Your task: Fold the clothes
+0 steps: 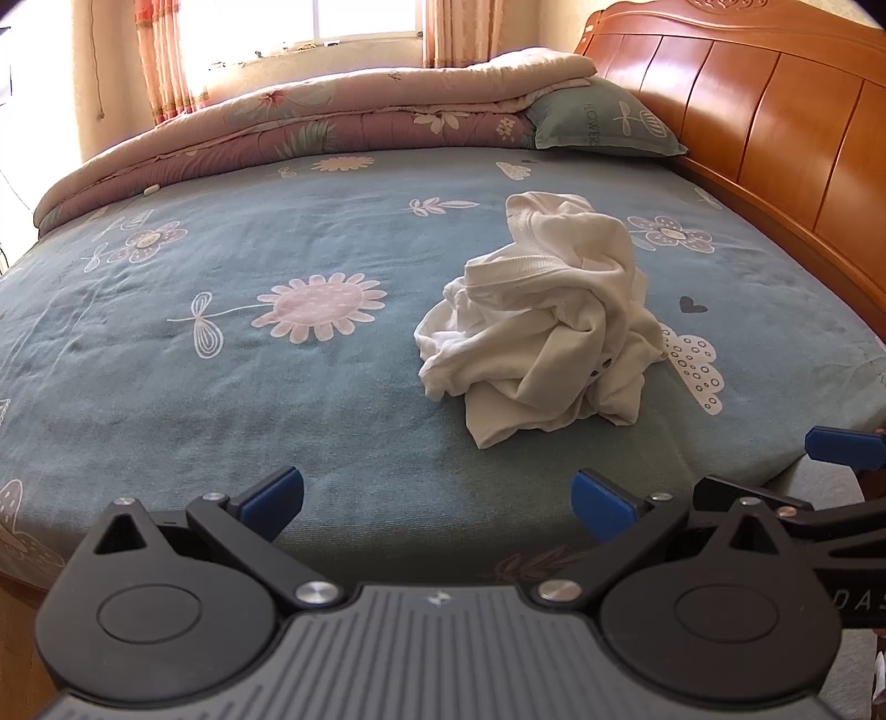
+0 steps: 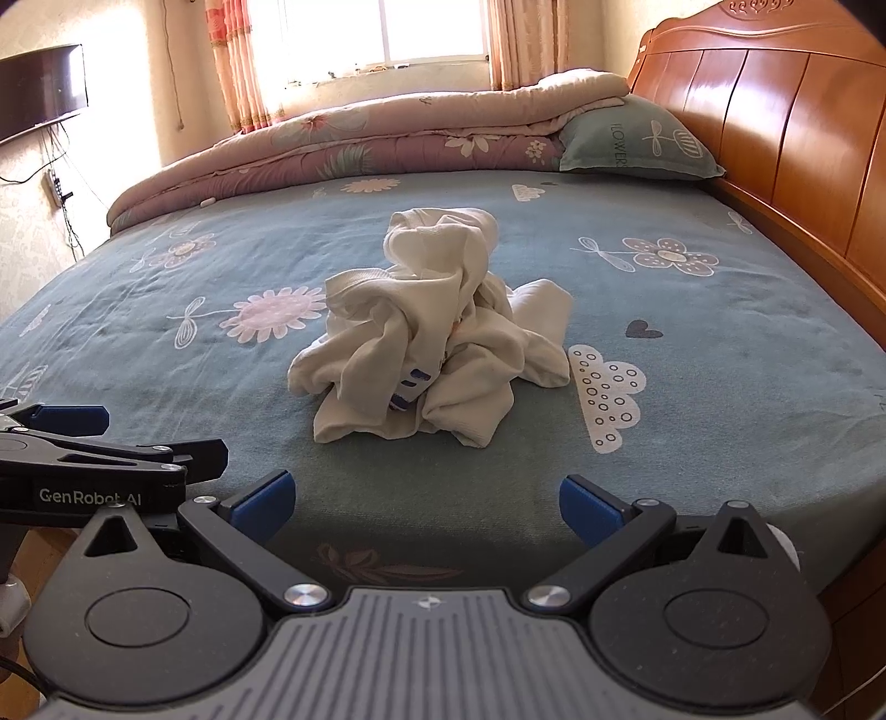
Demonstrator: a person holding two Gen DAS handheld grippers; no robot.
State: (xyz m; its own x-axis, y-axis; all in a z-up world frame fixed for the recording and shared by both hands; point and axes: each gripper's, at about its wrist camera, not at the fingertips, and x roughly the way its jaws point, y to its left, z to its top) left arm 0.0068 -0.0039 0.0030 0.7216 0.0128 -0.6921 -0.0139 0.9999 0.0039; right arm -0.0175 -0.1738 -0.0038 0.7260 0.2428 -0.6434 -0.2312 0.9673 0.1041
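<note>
A crumpled white shirt [image 1: 540, 327] lies heaped on the bed [image 1: 221, 387], well short of the pillow [image 1: 603, 119]. Both the left gripper [image 1: 437, 501] and right gripper [image 2: 426, 507] hang near the shirt, jaws spread wide, holding nothing.

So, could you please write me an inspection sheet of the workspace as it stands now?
Surface: bed sheet, blue-green with flower print, lightly wrinkled.
Job's things: white garment, crumpled in a heap mid-bed, not yet unfolded.
Clutter: folded quilt and pillow along the far edge, apart from the garment.
Grippers: left hand-held gripper open and empty, short of the garment; right hand-held gripper likewise.
Cables: wires hanging on the wall below a dark screen.
Surroundings: wooden headboard, bright window with curtains.
</note>
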